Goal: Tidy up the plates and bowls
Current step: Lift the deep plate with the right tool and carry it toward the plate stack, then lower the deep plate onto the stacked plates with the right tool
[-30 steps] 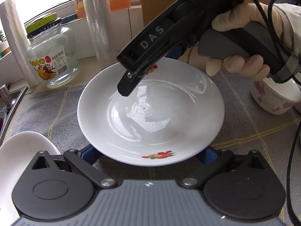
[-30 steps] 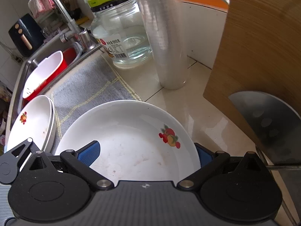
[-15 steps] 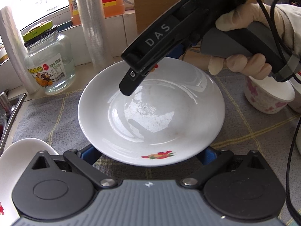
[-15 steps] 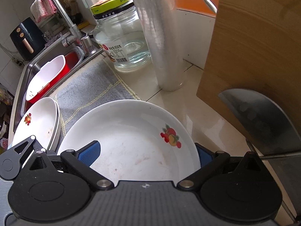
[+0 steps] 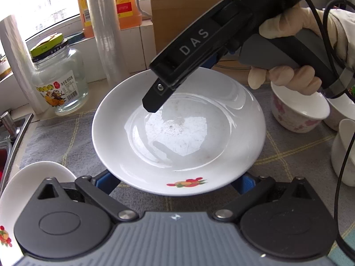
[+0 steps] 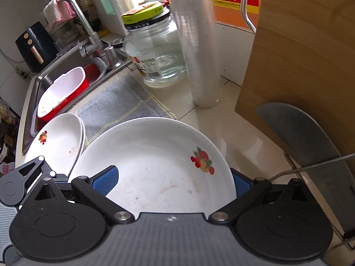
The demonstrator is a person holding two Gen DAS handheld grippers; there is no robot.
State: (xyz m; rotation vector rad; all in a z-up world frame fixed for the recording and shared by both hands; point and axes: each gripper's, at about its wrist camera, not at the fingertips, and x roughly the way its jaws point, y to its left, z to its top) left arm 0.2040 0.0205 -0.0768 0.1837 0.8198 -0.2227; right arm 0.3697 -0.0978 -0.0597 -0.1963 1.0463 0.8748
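Observation:
A white plate with fruit prints (image 5: 190, 141) fills the middle of the left wrist view and shows in the right wrist view (image 6: 155, 168). It is held above the grey mat. My left gripper (image 5: 175, 180) has its blue pads under the plate's near rim, spread wide. My right gripper (image 6: 173, 182) grips the opposite rim, its black body (image 5: 199, 51) reaching over the plate. A stack of two similar plates (image 6: 57, 146) lies at left by the sink, seen also in the left wrist view (image 5: 26, 190).
A pink-flowered bowl (image 5: 297, 113) and other white dishes (image 5: 344, 150) stand at right. A glass jar (image 6: 155, 53), a film roll (image 6: 197, 44), an oil bottle, a wooden board (image 6: 306, 66) and a cleaver (image 6: 310, 155) line the back. The sink (image 6: 66, 88) holds a red-and-white basin.
The plate has been raised and carried a little; the jar and background have shifted in both views. The stack of plates at left shows more. Both grips look unchanged.

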